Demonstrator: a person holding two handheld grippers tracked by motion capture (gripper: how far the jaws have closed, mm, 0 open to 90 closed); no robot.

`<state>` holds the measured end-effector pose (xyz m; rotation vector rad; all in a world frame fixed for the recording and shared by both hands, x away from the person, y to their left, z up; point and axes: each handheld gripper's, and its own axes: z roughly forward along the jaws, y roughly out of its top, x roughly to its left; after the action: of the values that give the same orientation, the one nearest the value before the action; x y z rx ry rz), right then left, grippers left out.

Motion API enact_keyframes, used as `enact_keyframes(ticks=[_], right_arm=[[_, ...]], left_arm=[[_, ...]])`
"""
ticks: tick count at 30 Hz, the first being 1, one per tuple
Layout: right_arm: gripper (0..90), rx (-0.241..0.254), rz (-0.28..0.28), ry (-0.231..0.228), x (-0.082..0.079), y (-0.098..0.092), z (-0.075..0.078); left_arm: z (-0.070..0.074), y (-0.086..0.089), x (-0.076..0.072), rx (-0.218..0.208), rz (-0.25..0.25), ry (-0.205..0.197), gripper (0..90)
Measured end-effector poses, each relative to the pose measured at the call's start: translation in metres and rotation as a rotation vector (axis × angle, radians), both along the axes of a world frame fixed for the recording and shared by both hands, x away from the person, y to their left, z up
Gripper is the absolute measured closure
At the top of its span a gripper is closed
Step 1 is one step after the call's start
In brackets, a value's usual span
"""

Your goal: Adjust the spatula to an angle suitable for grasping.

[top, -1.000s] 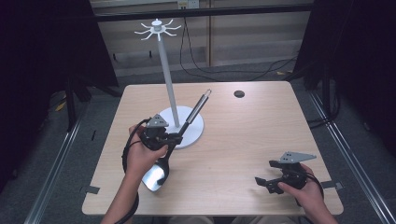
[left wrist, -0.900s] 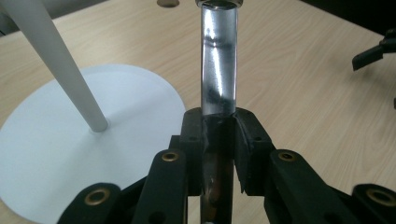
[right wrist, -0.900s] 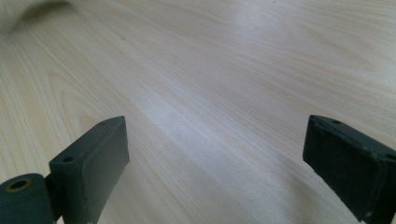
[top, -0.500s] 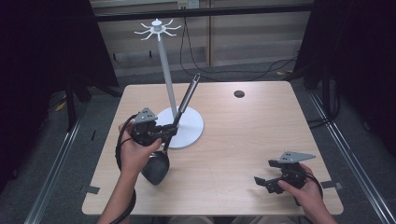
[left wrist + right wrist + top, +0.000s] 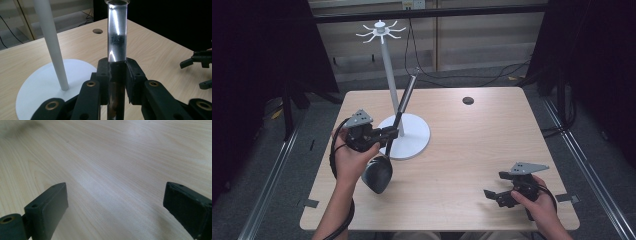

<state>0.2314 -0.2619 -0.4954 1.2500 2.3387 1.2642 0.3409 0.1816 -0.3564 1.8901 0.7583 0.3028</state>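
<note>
The left gripper [image 5: 388,133] is clamped on the handle of a ladle [image 5: 398,120], its jaws pinching the shiny metal shaft a little above the black part; the left gripper view shows the ladle [image 5: 117,37] squeezed tight between both pads. The handle rises toward one o'clock from the grip, its tip level with the upper pole of the white hanging stand [image 5: 387,70], while the dark bowl hangs low at about six o'clock from the gripper, just over the surface [image 5: 482,145]. The stand's round base [image 5: 414,136] sits right beside the grip at three o'clock, and its ring of hooks [image 5: 380,31] is high at twelve.

The work in hand looks like hanging the ladle on that stand. To do it well, I'd say the tip must be lifted above the hooks, then the end eased over one prong and lowered, not swung. The pole is close to the shaft, so a sideways knock could rock the stand. Whether the handle tip has a hole or loop I can't tell from here.

The right gripper [image 5: 502,192] rests at five o'clock on the surface, jaws spread wide and empty, well apart from the stand; it could steady the base if needed.
</note>
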Motion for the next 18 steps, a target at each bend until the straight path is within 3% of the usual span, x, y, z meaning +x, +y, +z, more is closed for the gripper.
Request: enact_keyframes(ticks=[5,18], right_arm=[[5.6,0.000,-0.005,0.001,0.000,-0.001,0.000],[5.5,0.001,-0.001,0.000,0.000,0.000,0.001]], left_arm=[[0.005,0.002,0.000,0.008,-0.004,-0.003,75.5],[0.018,0.009,-0.004,-0.033,0.005,-0.026,75.5]])
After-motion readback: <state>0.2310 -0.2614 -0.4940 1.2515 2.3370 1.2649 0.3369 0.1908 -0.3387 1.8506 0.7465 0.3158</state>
